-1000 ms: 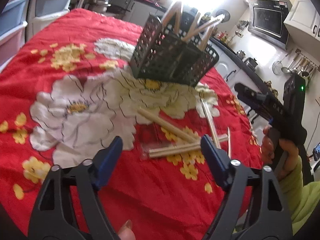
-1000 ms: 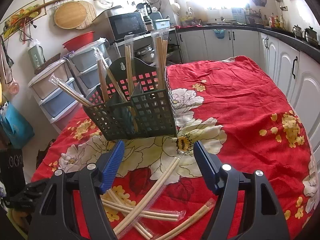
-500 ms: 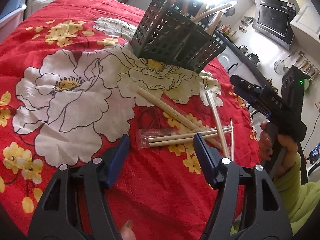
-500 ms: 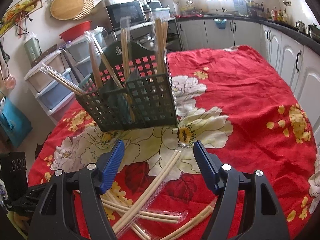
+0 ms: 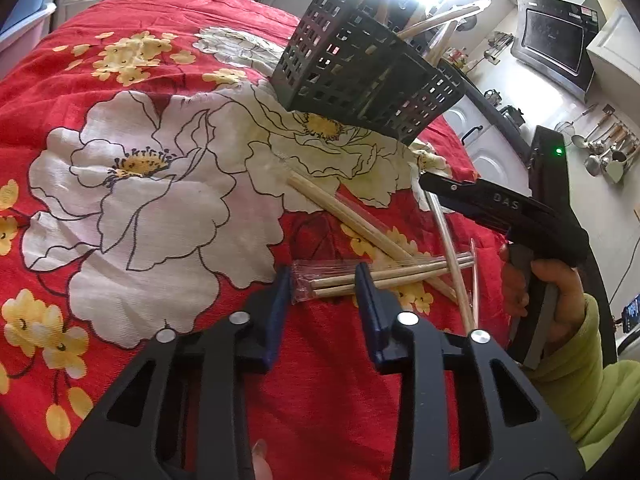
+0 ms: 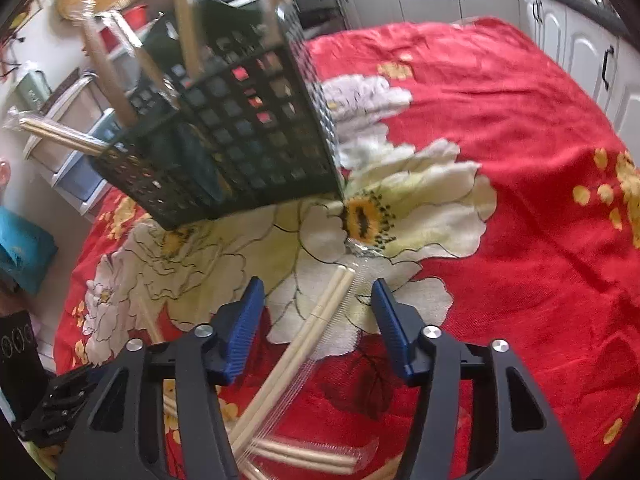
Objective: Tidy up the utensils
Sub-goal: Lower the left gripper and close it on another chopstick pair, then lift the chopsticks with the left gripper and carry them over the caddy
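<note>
A black mesh caddy (image 5: 360,76) (image 6: 240,140) stands on the red flowered cloth with several wrapped chopstick pairs upright in it. More wrapped pairs lie loose on the cloth. My left gripper (image 5: 322,280) hangs low over the crinkled wrapper end of one loose pair (image 5: 400,274). Its jaws are closing with that end between them, and the pads do not visibly press it. My right gripper (image 6: 318,316) straddles another wrapped pair (image 6: 320,320). Its jaws are closing too, both pads clear of the sticks. From the left wrist view, the right gripper (image 5: 430,182) shows sideways, held by a hand (image 5: 556,288).
A further pair (image 5: 348,216) lies diagonally toward the caddy, and a thin one (image 5: 452,256) crosses the pile. White cabinets (image 6: 580,28) run along the far side of the table. Plastic drawers (image 6: 76,152) stand behind the caddy. The cloth (image 6: 520,120) drops off at the table edges.
Both grippers' jaws have narrowed. The left one has drawn in around the wrapper end of a loose pair. The right one has dropped lower and tipped down over its pair, closer to the caddy.
</note>
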`<state>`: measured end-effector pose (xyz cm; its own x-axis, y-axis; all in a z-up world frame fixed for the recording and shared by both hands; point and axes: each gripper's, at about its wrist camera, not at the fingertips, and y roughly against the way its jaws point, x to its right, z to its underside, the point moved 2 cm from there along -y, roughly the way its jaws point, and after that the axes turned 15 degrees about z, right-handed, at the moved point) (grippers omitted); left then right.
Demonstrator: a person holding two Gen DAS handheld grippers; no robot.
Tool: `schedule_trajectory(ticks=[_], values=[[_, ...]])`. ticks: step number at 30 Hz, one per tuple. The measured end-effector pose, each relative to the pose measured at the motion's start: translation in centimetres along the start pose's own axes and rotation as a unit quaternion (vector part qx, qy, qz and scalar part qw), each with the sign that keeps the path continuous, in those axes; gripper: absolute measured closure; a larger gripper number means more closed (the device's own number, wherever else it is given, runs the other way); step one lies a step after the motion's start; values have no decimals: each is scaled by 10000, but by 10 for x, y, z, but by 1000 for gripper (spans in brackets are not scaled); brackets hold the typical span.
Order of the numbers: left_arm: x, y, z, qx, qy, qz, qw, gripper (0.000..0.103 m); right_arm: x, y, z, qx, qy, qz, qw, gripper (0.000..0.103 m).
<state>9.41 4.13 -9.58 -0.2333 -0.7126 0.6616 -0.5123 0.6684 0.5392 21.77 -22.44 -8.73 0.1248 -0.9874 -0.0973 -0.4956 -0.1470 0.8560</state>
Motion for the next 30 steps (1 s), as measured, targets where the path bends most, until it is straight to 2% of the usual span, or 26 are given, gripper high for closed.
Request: schedule_trajectory(ticks=[5,9,11,14,19,30], values=[[-2,1,1,27,-18,-16,10000,85,3,-7,-1,-64,-48,87,9999,67],[-4,2,3,61,-33,-40,10000,91,6,-9,0,-50,-96,161,9998,83],[-5,3,3,72,-20,-26,10000,93,10,-9,-1,-51,-222,106,9997,89],[-5,7,3,128,-13,-15,9999,99,19,-6,-1,-23,-515,-214,9984,96],[-2,15,-1,267,-7,104,9996,101,22,17,-4,278,-644,-461,9965,97],[17,37,-16,711,-202,210,9970,102,20,79,-8,1172,-517,-523,9904,97]])
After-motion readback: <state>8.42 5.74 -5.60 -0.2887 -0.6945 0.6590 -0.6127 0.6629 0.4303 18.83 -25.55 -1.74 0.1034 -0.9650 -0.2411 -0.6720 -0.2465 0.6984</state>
